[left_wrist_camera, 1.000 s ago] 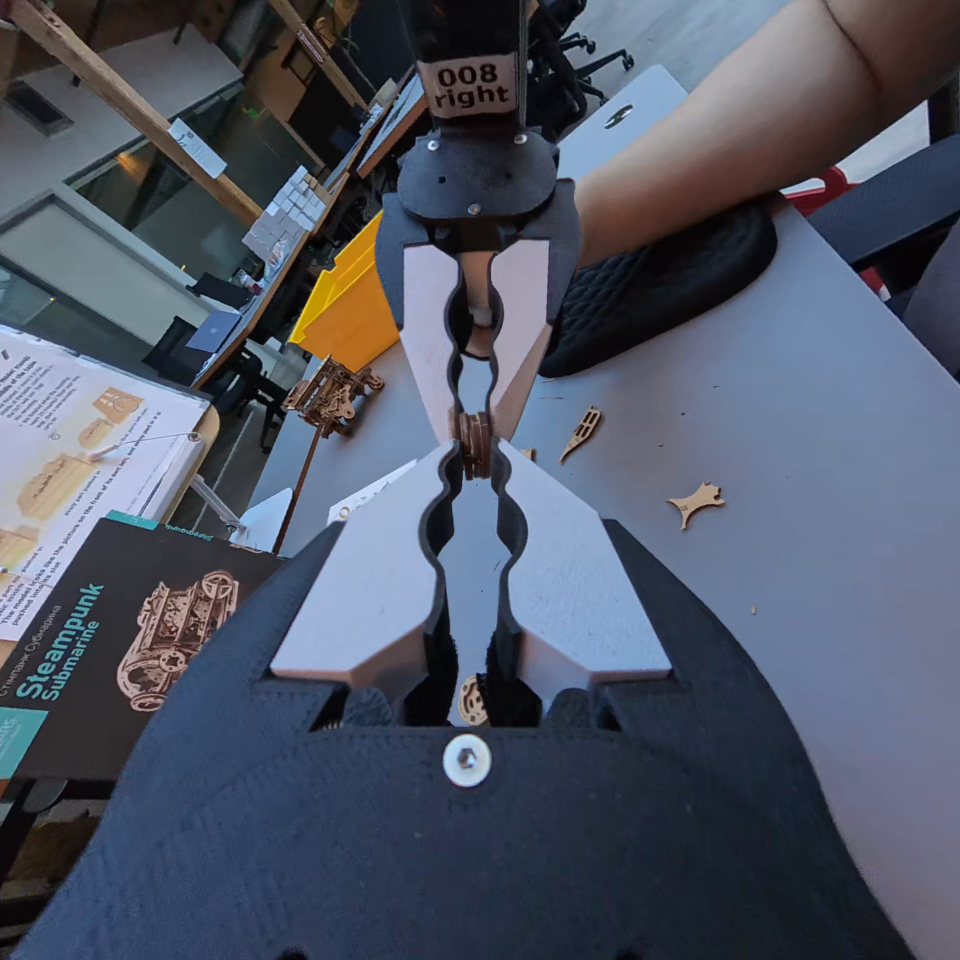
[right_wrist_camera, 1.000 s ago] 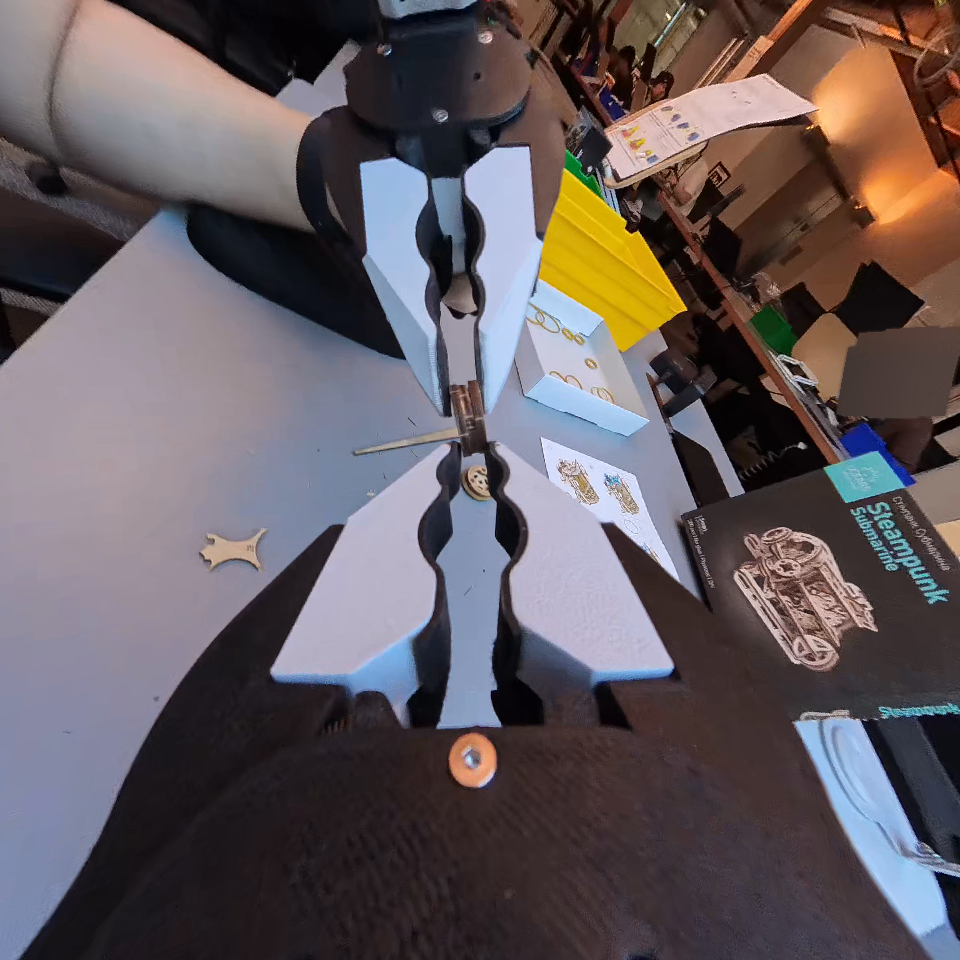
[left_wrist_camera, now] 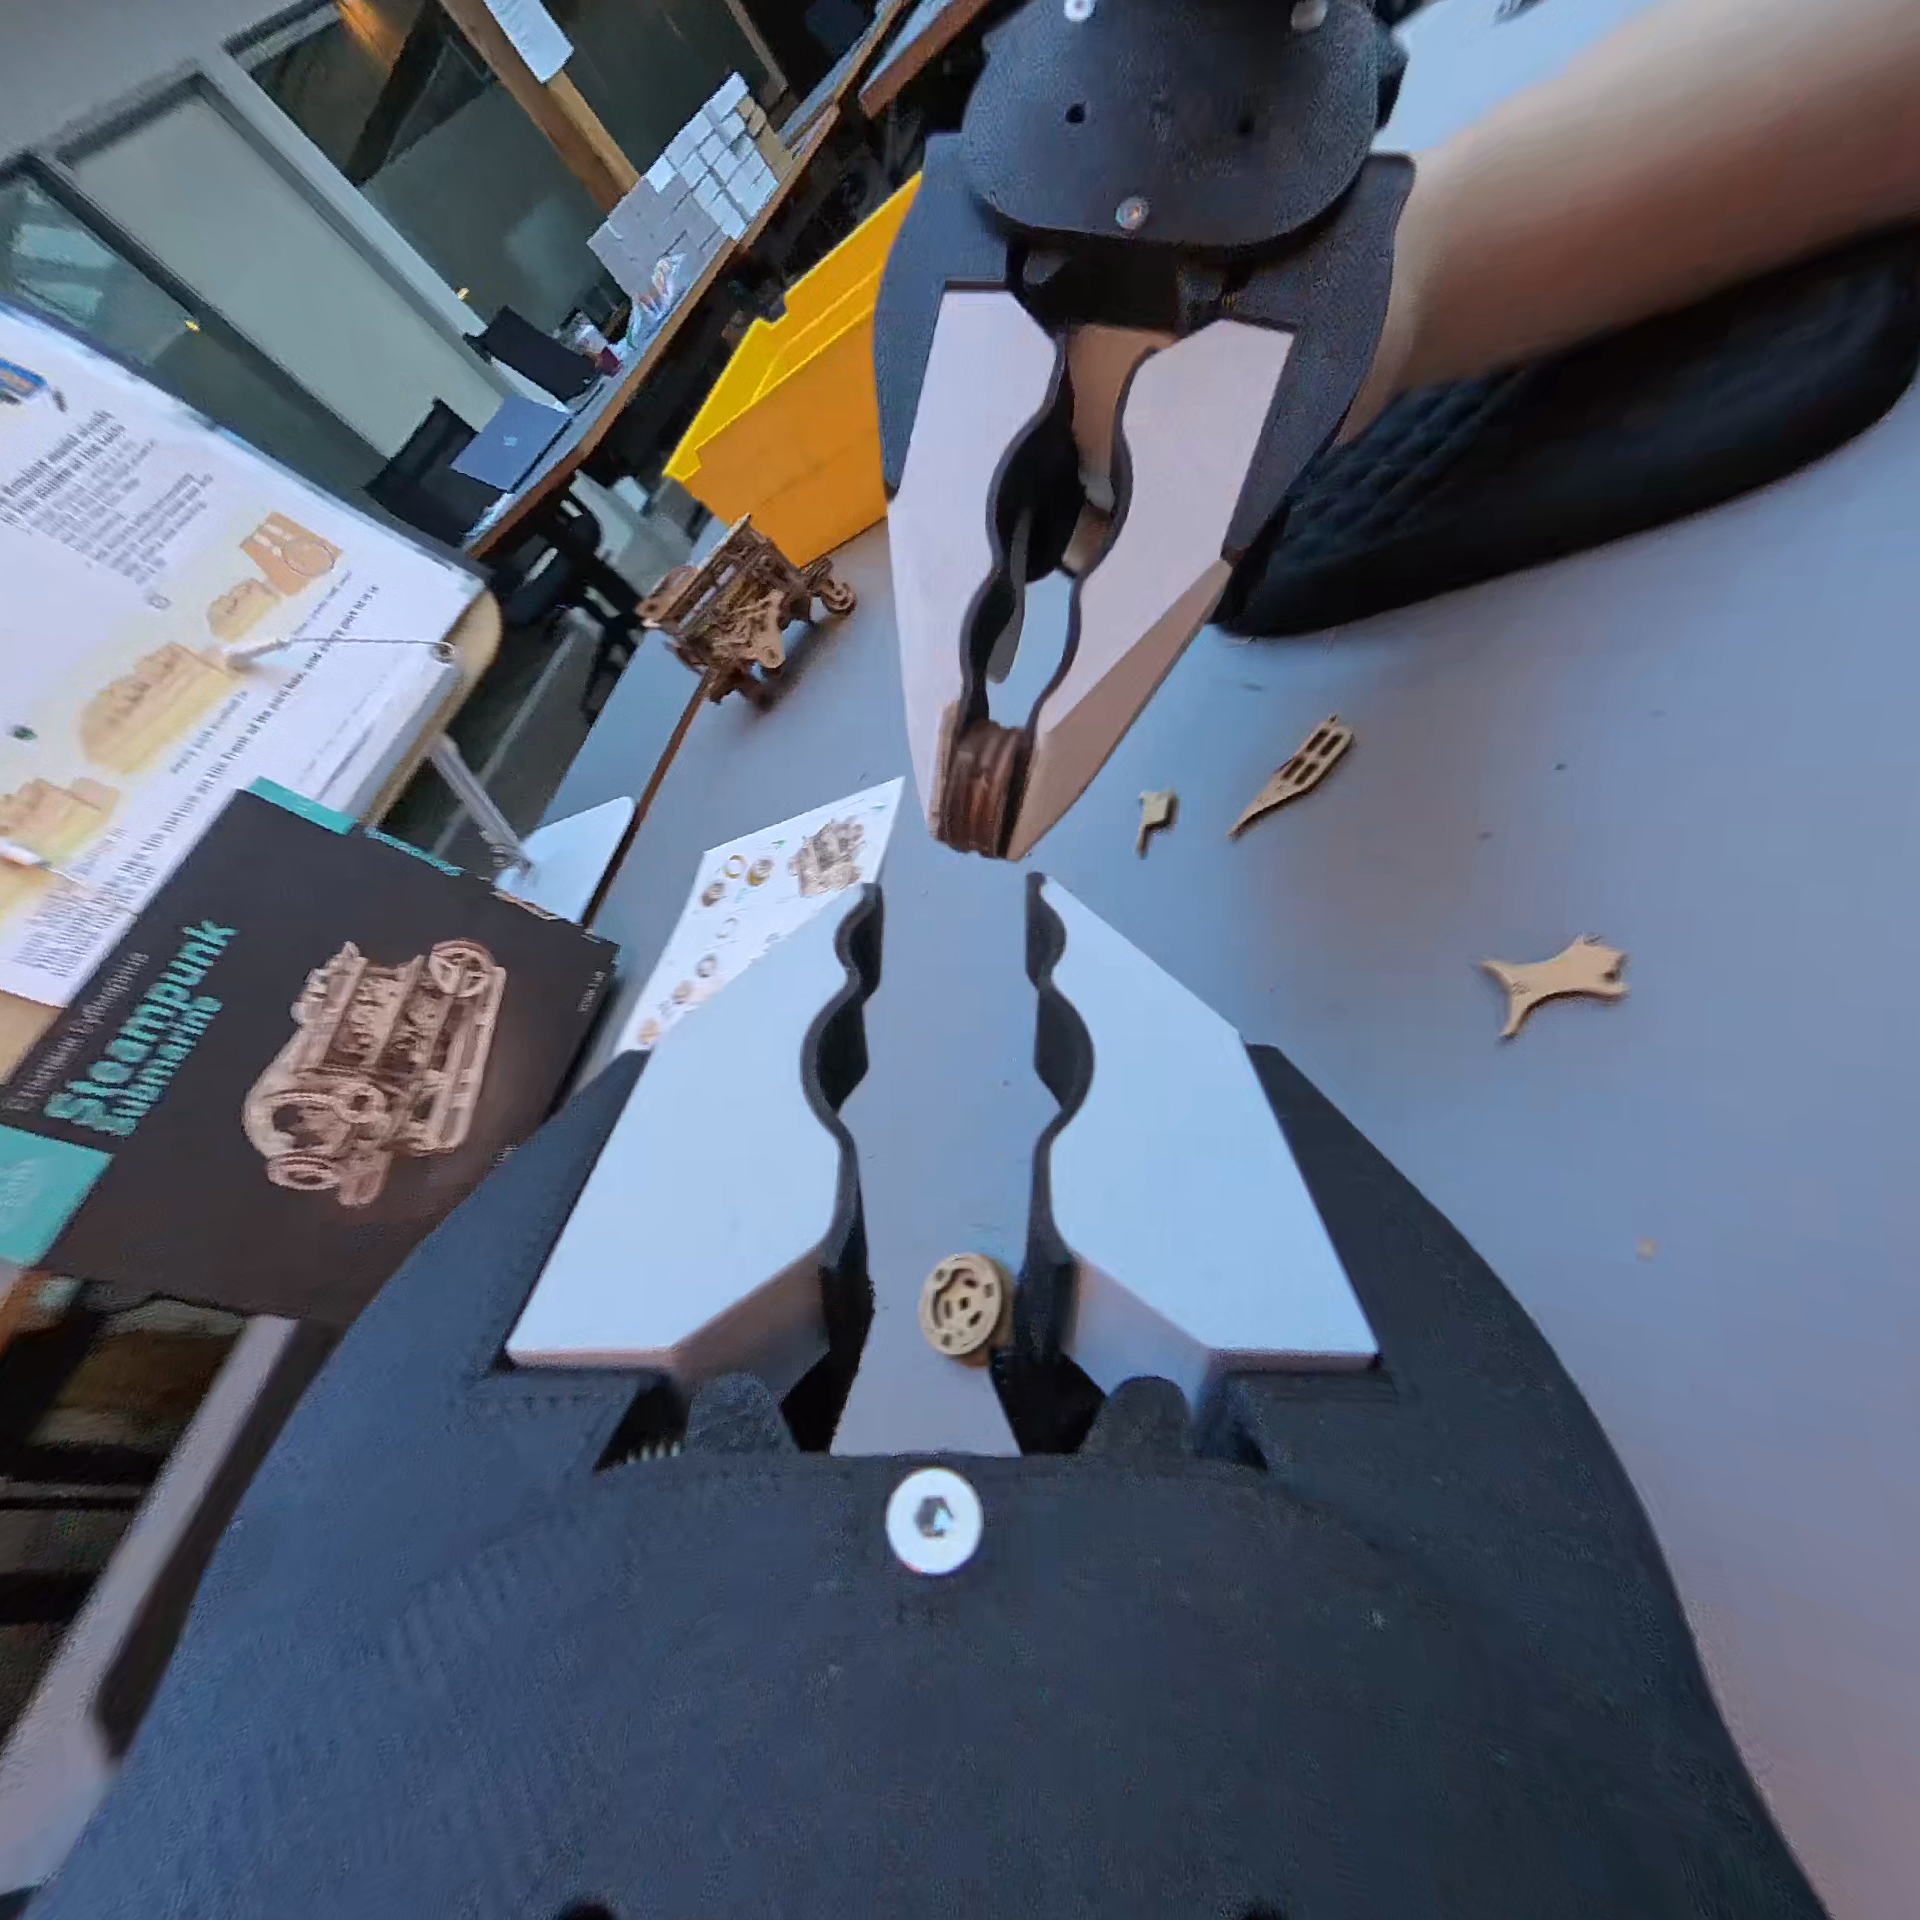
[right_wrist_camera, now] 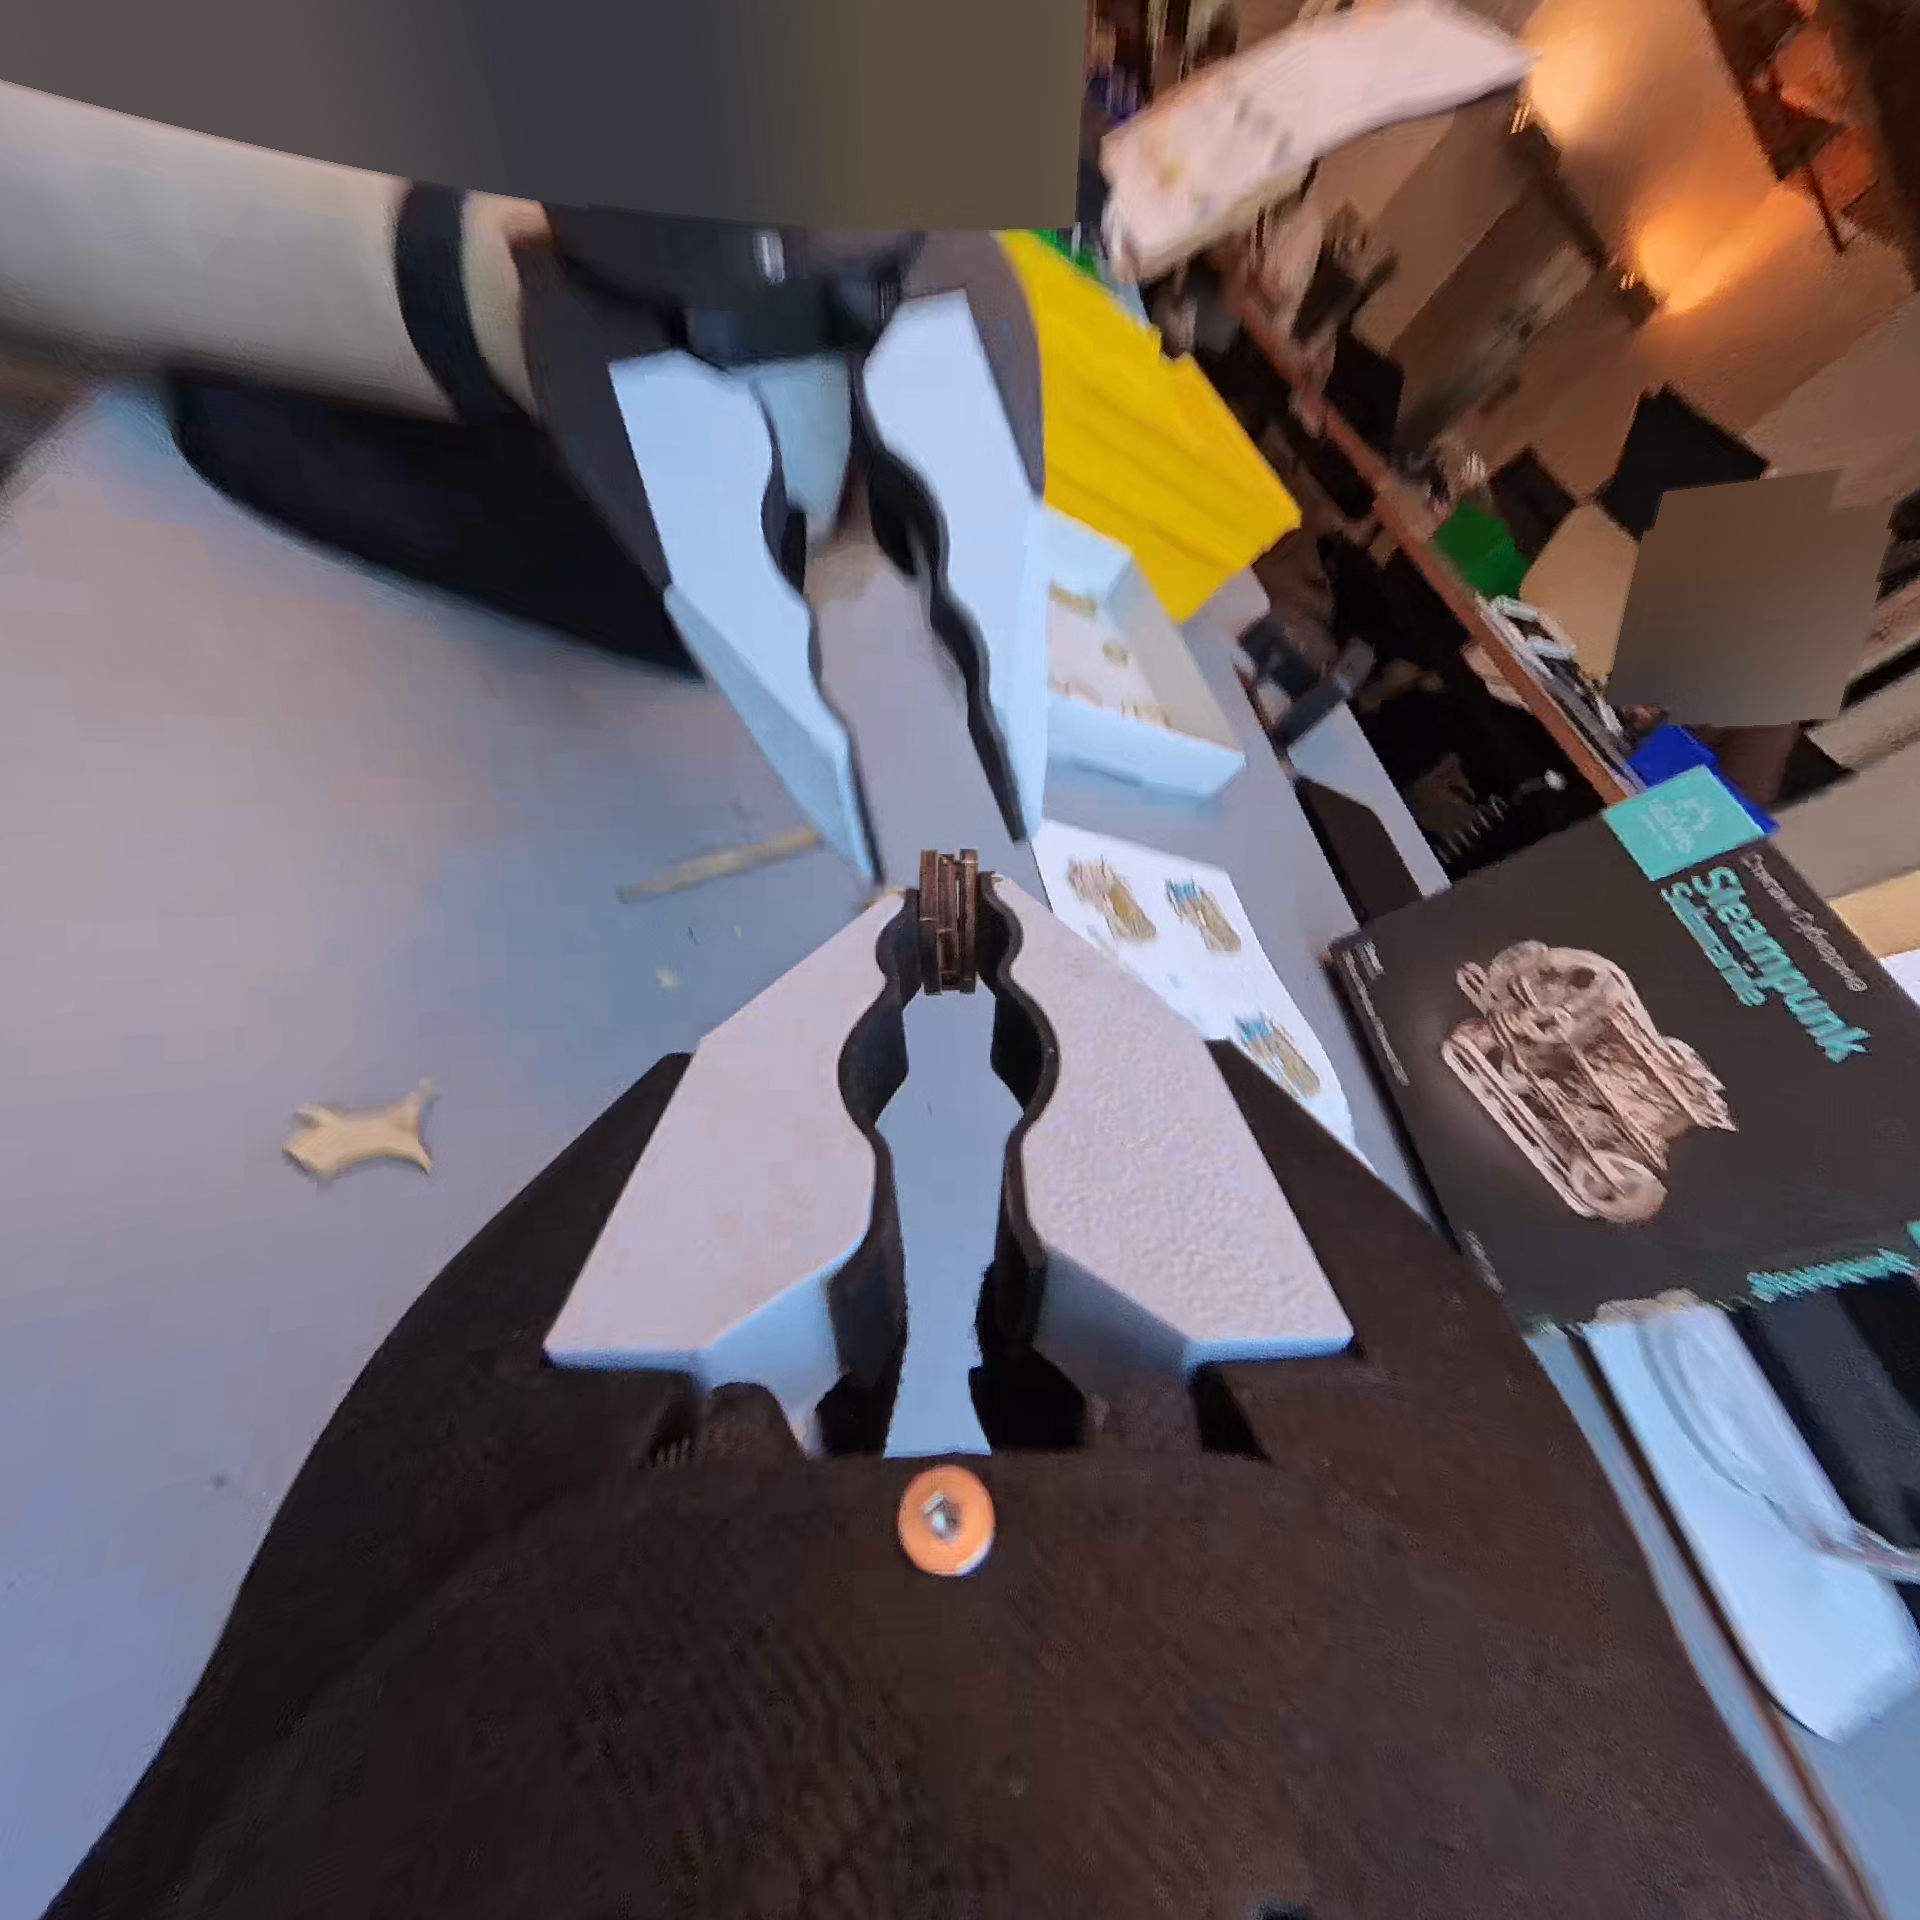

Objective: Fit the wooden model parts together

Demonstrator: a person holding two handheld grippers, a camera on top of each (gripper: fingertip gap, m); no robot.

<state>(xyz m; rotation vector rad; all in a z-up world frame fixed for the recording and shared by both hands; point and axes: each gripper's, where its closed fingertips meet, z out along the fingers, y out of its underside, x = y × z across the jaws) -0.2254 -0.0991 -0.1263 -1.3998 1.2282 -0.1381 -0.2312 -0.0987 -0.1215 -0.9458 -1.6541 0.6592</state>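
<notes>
My right gripper (right_wrist_camera: 948, 914) is shut on a small stack of round wooden discs (right_wrist_camera: 948, 920), held edge-on above the grey table. In the left wrist view the same gripper (left_wrist_camera: 982, 800) hangs opposite me with the disc stack (left_wrist_camera: 979, 790) at its tips. My left gripper (left_wrist_camera: 951, 899) is open and empty, just short of the stack; it also shows in the right wrist view (right_wrist_camera: 935, 831), apart from the discs. A round wooden gear disc (left_wrist_camera: 964, 1304) lies on the table between my left fingers. A thin wooden stick (right_wrist_camera: 717, 862) lies beyond.
Loose wooden offcuts (left_wrist_camera: 1553, 987) (left_wrist_camera: 1294, 774) lie on the table (left_wrist_camera: 1558, 1195). A dark kit box (left_wrist_camera: 291, 1049), a parts sheet (left_wrist_camera: 769, 904), a built wooden model (left_wrist_camera: 743, 613), a yellow bin (left_wrist_camera: 800, 416), a white tray (right_wrist_camera: 1122, 675) and a person's forearm on a black pad (left_wrist_camera: 1579, 457) surround the work area. Only a small space, under 4 cm, lies between the two pairs of fingers. Left tips and right tips are each some 12 cm from the thin wooden stick (right_wrist_camera: 717, 862).
My left gripper has opened and let go of the disc stack, drawing back from it. The right gripper keeps the stack and has tilted and lifted slightly.
</notes>
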